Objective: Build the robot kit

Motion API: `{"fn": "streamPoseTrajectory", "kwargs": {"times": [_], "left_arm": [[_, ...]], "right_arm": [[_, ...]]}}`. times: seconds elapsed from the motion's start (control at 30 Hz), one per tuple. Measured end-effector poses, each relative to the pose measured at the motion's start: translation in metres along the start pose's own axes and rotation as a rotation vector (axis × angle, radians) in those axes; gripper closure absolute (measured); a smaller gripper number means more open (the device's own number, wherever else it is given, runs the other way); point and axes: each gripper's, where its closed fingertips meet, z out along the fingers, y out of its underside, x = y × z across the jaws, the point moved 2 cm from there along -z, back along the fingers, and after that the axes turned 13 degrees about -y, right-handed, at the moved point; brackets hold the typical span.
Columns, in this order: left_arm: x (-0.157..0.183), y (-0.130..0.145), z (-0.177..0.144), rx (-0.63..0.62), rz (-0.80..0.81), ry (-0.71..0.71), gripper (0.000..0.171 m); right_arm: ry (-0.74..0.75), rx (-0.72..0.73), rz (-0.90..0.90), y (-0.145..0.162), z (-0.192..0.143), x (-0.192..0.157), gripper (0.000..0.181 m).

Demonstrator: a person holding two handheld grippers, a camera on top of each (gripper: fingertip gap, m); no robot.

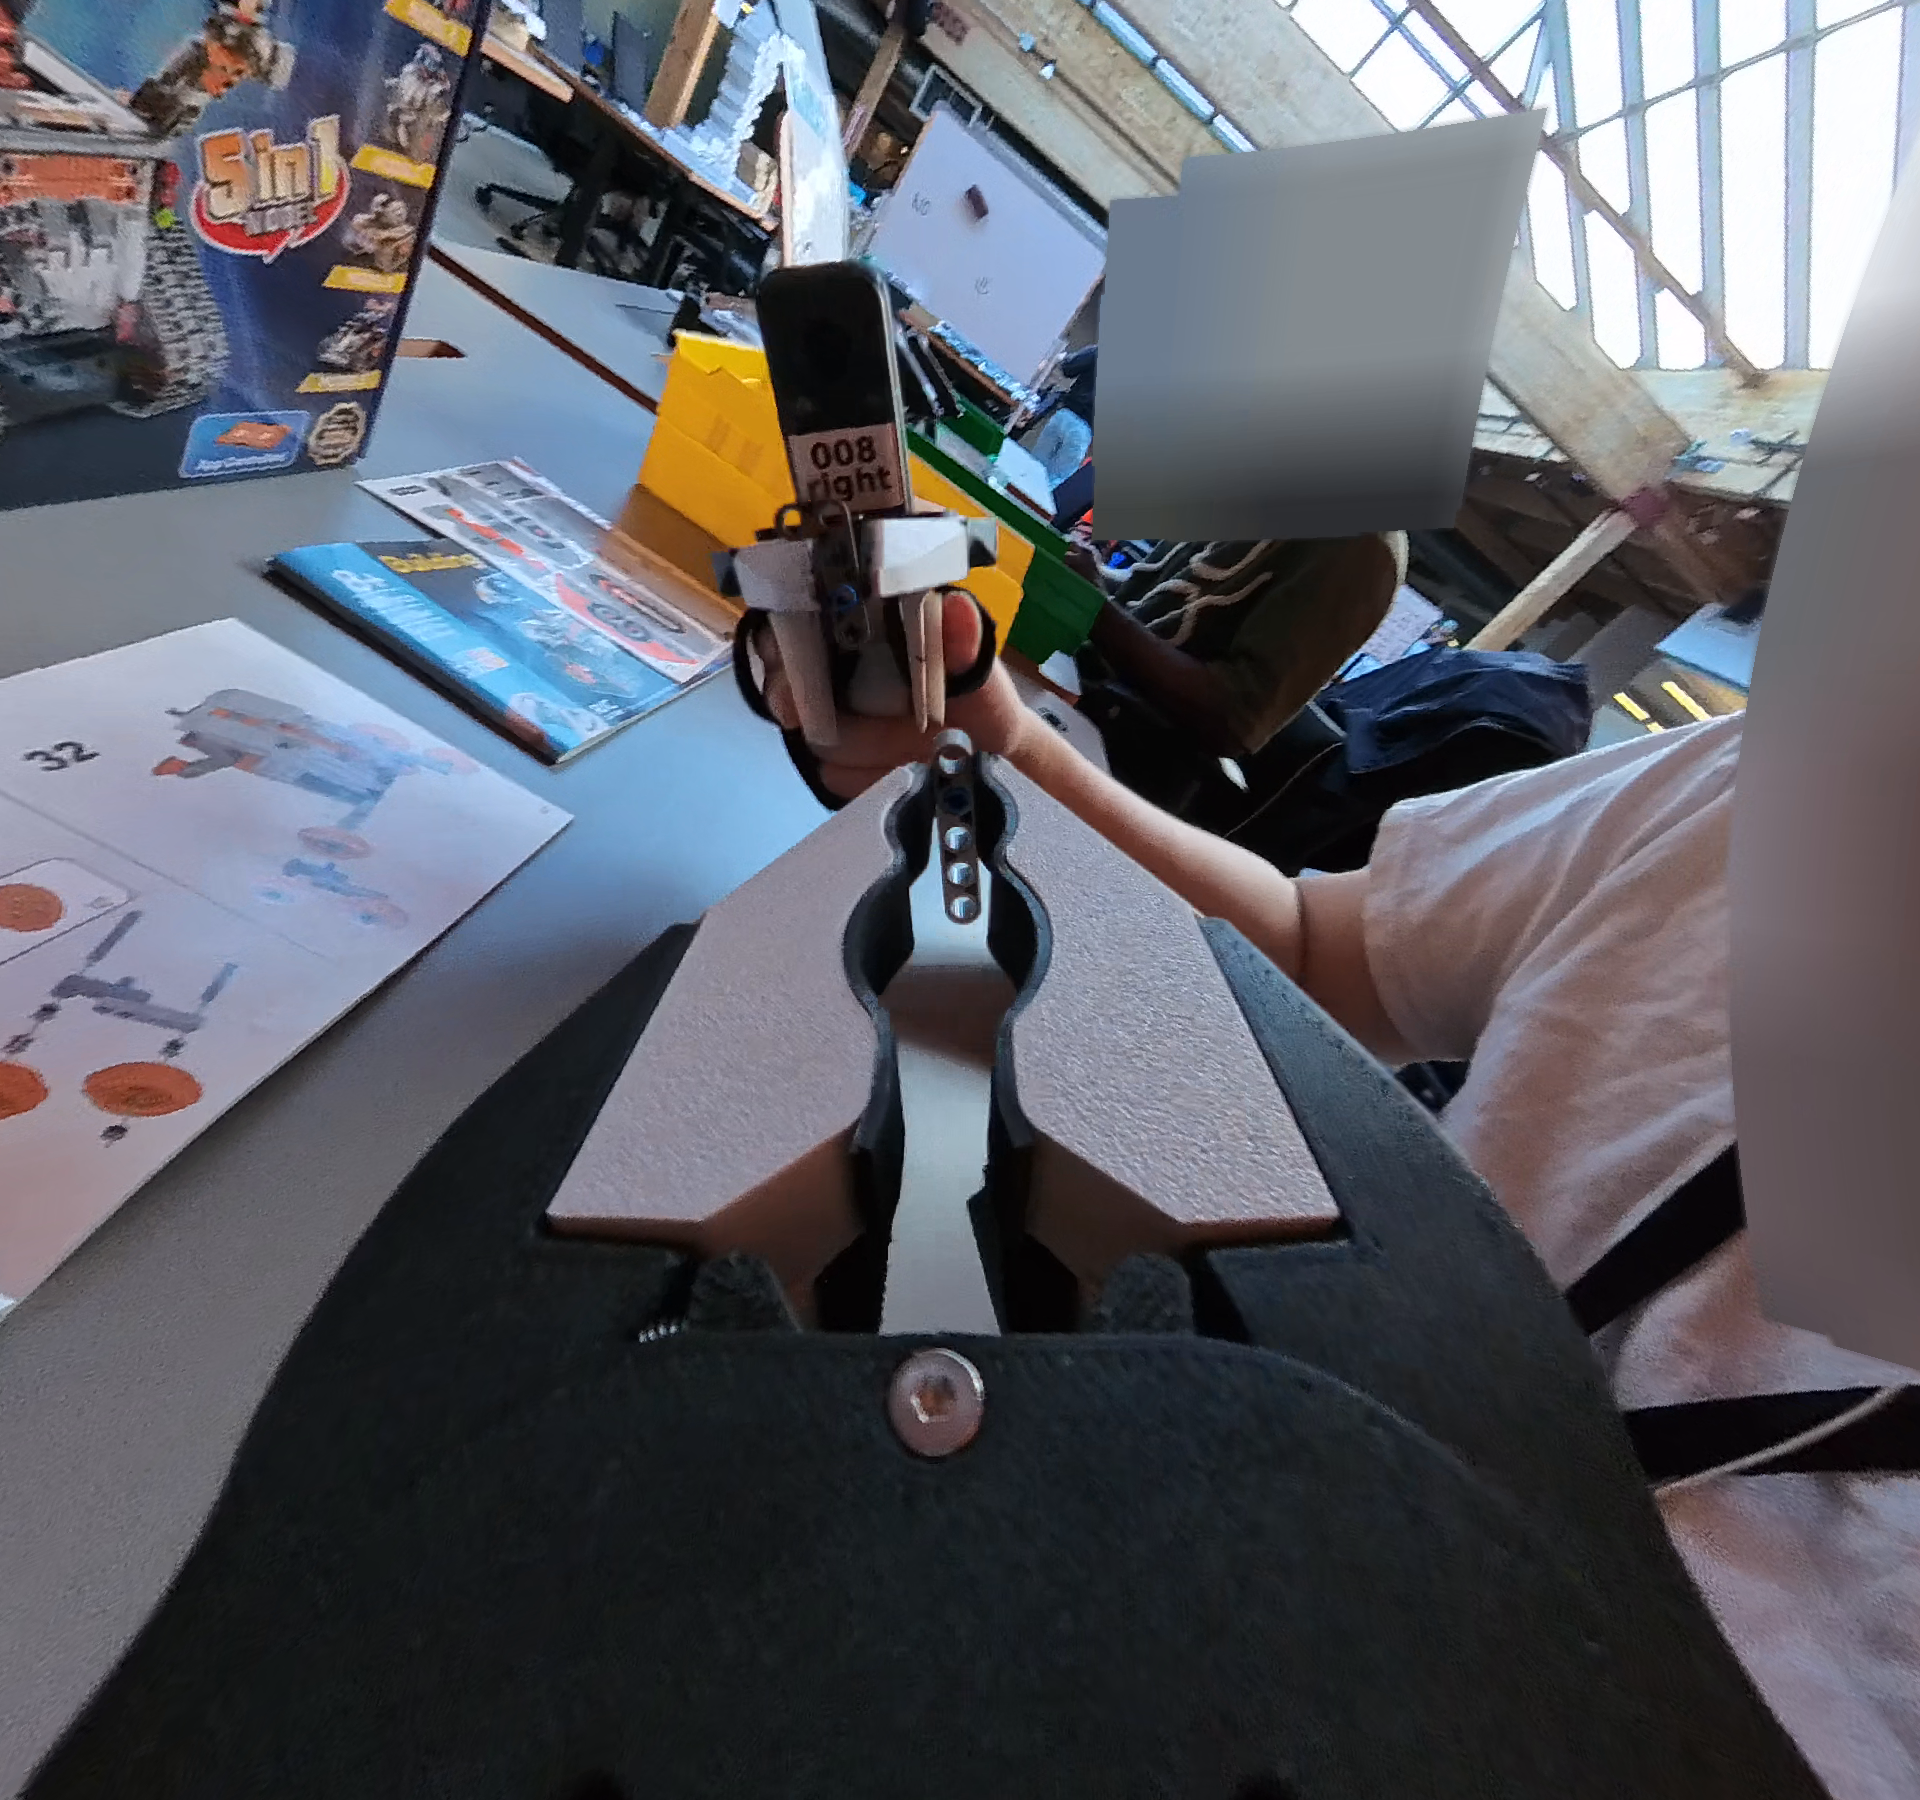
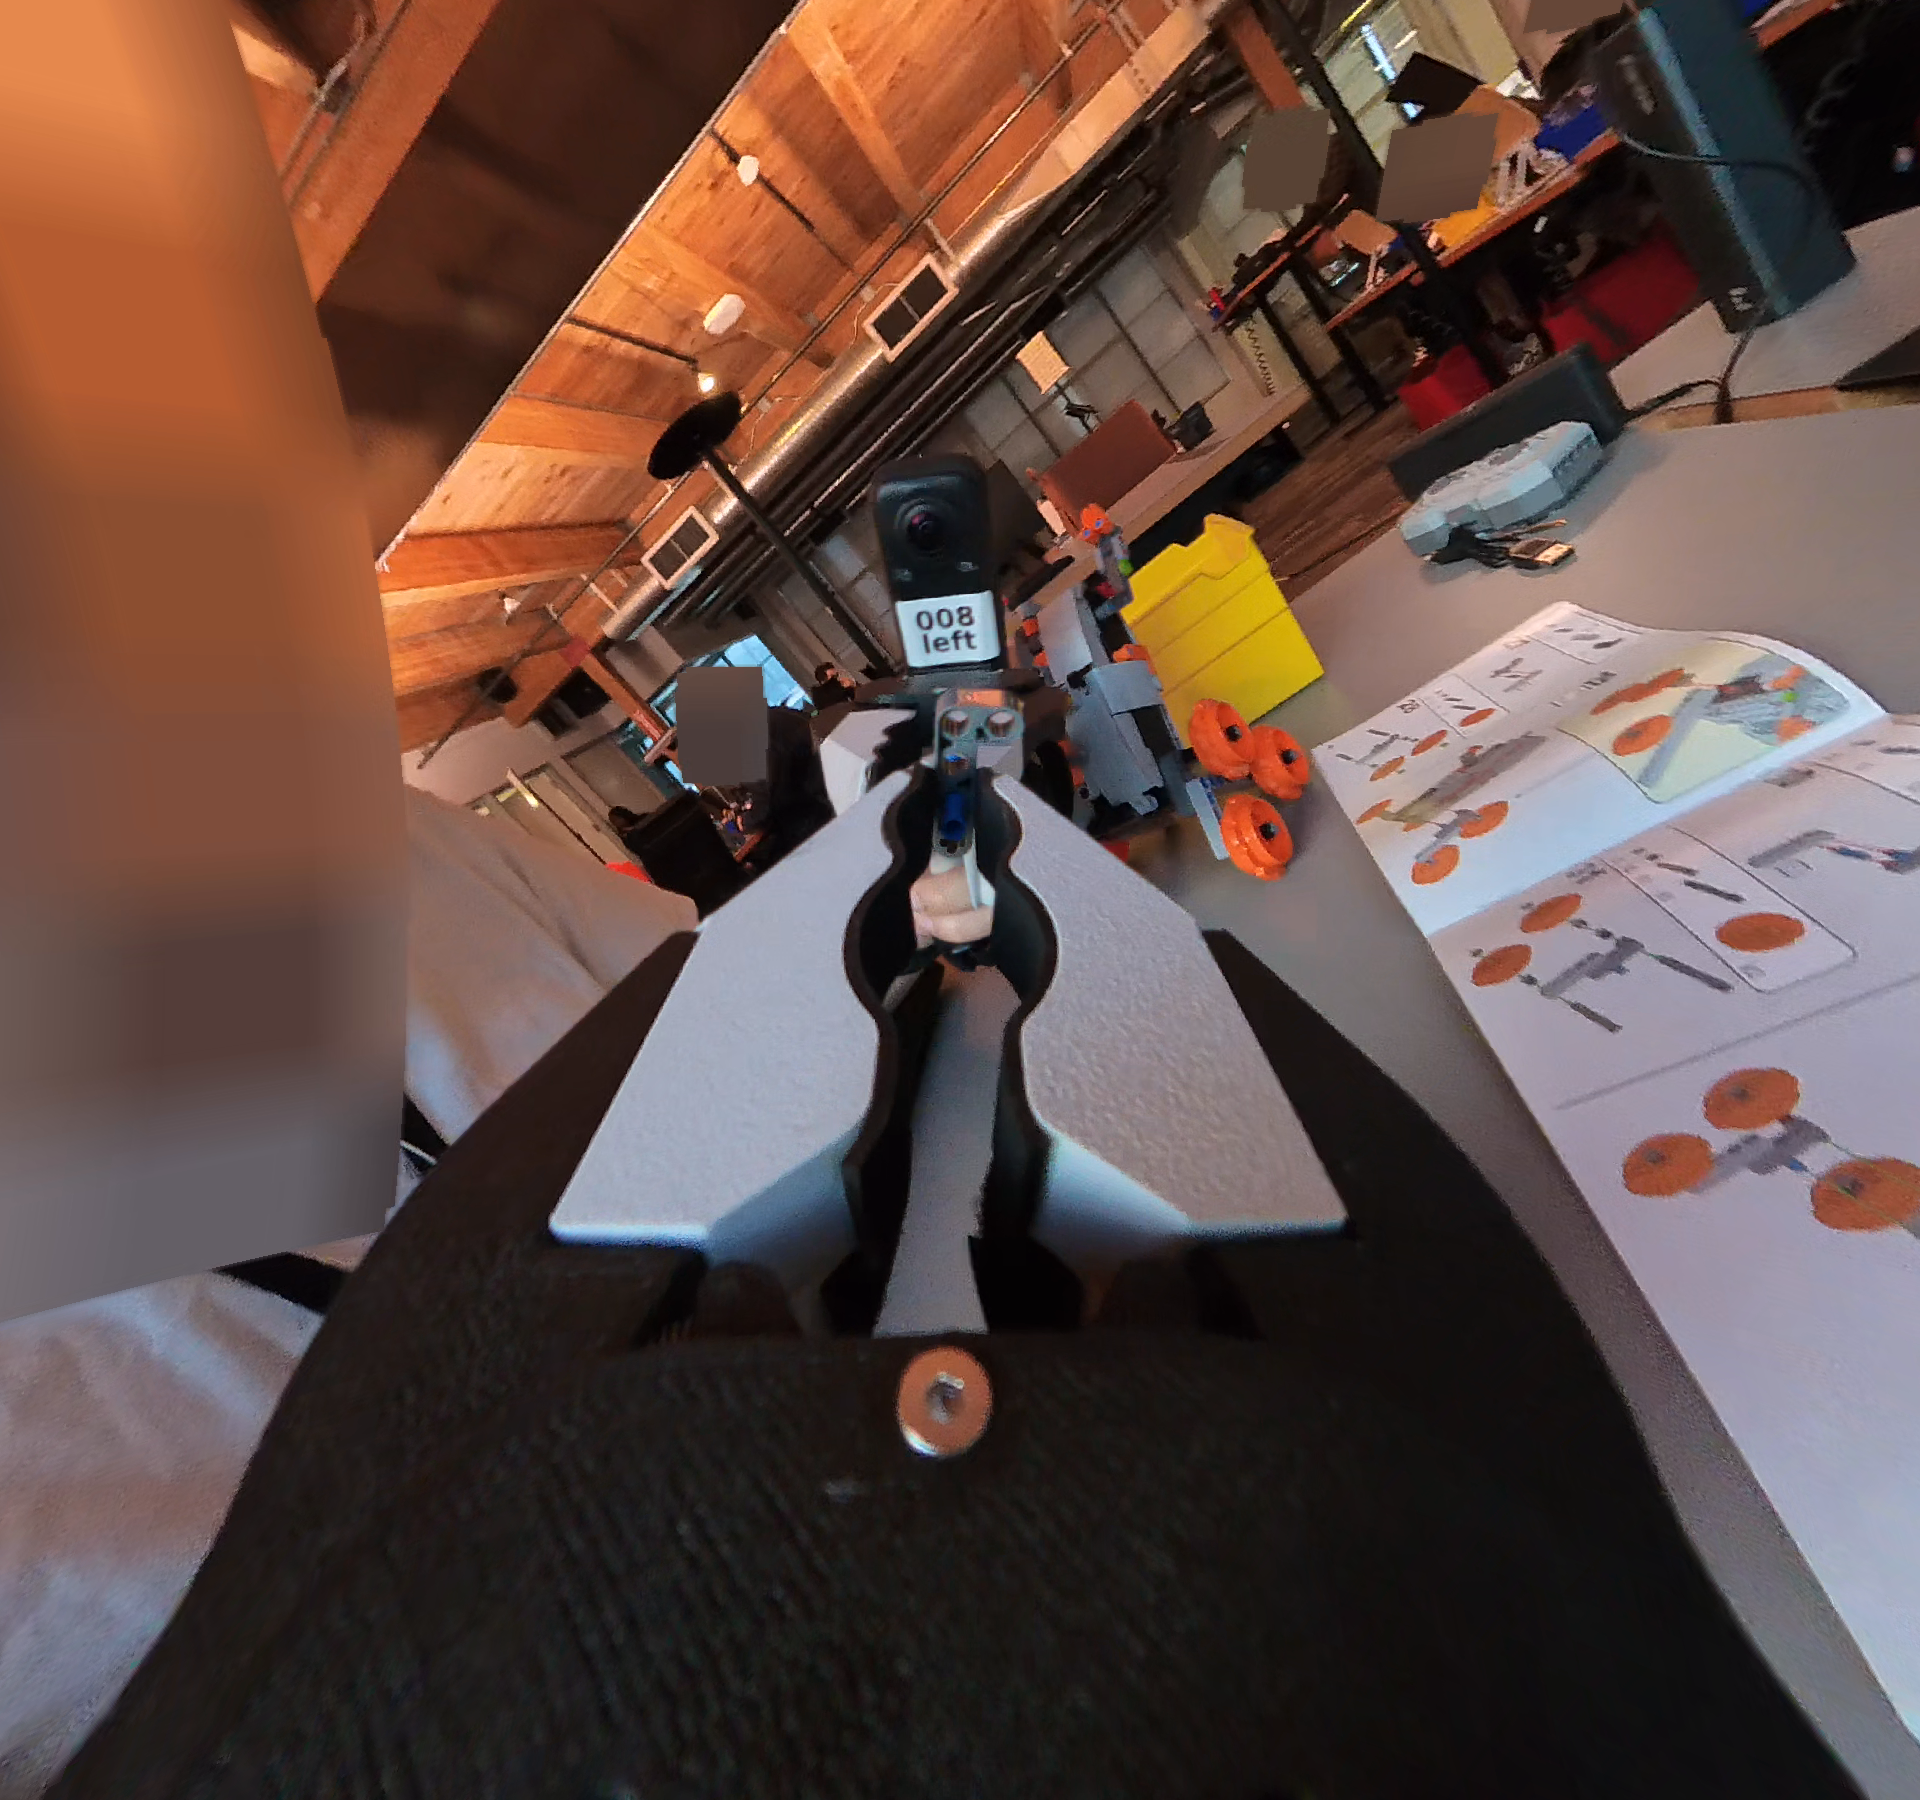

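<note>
My left gripper (image 1: 951, 776) is shut on a light grey beam with a row of holes (image 1: 957, 851), which sticks out past the fingertips. My right gripper (image 2: 948, 786) is shut on a small grey piece with a blue pin (image 2: 953, 805). The two grippers face each other tip to tip above the grey table (image 1: 644, 794). In the left wrist view the right gripper (image 1: 878, 670), held by a hand, is just beyond the beam's end. In the right wrist view the left gripper (image 2: 966, 711) shows the beam's end (image 2: 977, 724). Whether the two pieces touch cannot be told.
An open instruction booklet (image 1: 208, 877) (image 2: 1683, 919), a second booklet (image 1: 499, 628) and a kit box (image 1: 208, 171) lie or stand on the table. A yellow bin (image 2: 1216, 628), a partly built model with orange wheels (image 2: 1247, 763), a grey hub (image 2: 1496, 493) and a monitor (image 2: 1714, 140) are farther back. My right fingertips sit around 5 cm from my left ones.
</note>
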Motion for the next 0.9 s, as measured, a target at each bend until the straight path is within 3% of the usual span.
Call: {"fn": "streamPoseTrajectory", "kwargs": {"times": [0.37, 0.63, 0.9], "left_arm": [[0.002, -0.003, -0.004, 0.018, 0.004, -0.001, 0.167], [-0.004, -0.007, -0.006, 0.051, -0.051, 0.024, 0.167], [-0.004, -0.008, -0.005, 0.061, -0.051, 0.017, 0.167]], "right_arm": [[0.088, -0.082, -0.083, 0.004, 0.007, -0.006, 0.175], [0.055, -0.134, -0.114, 0.014, 0.032, -0.017, 0.175], [0.101, -0.133, -0.138, 0.016, 0.035, -0.013, 0.175]]}}
